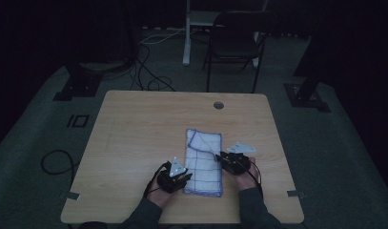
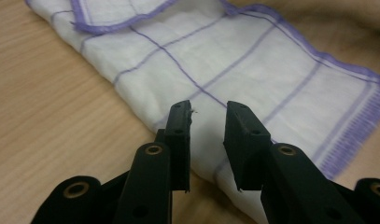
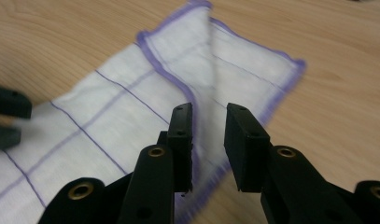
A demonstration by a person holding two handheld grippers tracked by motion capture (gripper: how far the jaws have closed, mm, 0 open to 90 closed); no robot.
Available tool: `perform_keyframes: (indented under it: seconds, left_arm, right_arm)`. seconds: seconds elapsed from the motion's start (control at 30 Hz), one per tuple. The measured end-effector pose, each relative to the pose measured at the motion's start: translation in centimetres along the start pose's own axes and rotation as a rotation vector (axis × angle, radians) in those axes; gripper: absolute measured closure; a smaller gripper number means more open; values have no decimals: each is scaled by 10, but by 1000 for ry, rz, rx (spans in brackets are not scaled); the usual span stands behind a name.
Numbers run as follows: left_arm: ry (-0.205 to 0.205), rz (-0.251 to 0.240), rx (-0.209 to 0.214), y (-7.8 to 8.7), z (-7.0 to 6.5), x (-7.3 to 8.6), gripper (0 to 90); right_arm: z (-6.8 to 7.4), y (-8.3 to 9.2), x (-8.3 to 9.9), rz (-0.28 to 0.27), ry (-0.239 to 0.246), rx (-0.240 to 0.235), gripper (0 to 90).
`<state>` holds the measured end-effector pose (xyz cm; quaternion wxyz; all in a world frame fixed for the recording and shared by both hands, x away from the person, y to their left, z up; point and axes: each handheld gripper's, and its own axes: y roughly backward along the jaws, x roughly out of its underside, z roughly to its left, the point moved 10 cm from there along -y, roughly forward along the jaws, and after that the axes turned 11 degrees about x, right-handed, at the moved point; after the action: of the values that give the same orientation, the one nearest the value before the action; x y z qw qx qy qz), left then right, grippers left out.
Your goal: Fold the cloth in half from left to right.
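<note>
You have one cloth (image 1: 204, 161) and two grippers; one table (image 1: 134, 143); one chair (image 1: 234, 40) at the back.

The cloth is white w/ thin purple lines and a purple edge; it is folded into a long strip and lies flat on the table, near your side, a bit right of the middle. One layer is folded over on top (you see its purple edge in the right gripper view).

Your left gripper (image 1: 181, 177) sits at the near left edge of the cloth; in the left gripper view (image 2: 207, 122) its jaws are partly open w/ a gap between them, and they hold nothing; the cloth (image 2: 234, 70) lies under and past the tips. Your right gripper (image 1: 223, 156) sits at the right edge of the cloth, about halfway along; its jaws (image 3: 208, 123) are partly open too, approx. the same gap, and hold nothing; the cloth's purple edge (image 3: 178, 84) runs just below them. The other gripper's dark tips (image 3: 8, 116) show at the left of that view, over the cloth.

The table is light wood w/ a small round hole (image 1: 219, 105) near the far edge; the room is dark; grey floor w/ cables (image 1: 148, 71); a white post (image 1: 186, 33) stands by the chair.
</note>
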<state>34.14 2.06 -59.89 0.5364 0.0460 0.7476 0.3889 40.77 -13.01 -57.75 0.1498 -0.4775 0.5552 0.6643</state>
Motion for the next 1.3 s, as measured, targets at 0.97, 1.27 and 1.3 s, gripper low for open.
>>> perform_keyframes:
  seconds: [0.97, 1.27, 1.3]
  left_arm:
    - [-16, 60, 81, 7, -22, 22, 873]
    - [-11, 61, 81, 10, -23, 25, 879]
    - [-11, 60, 80, 10, -23, 25, 879]
  right_arm:
    - [47, -91, -40, 79, 177, 12, 802]
    - [1, -90, -47, 76, 20, 31, 856]
    - [-6, -89, -47, 79, 2, 37, 855]
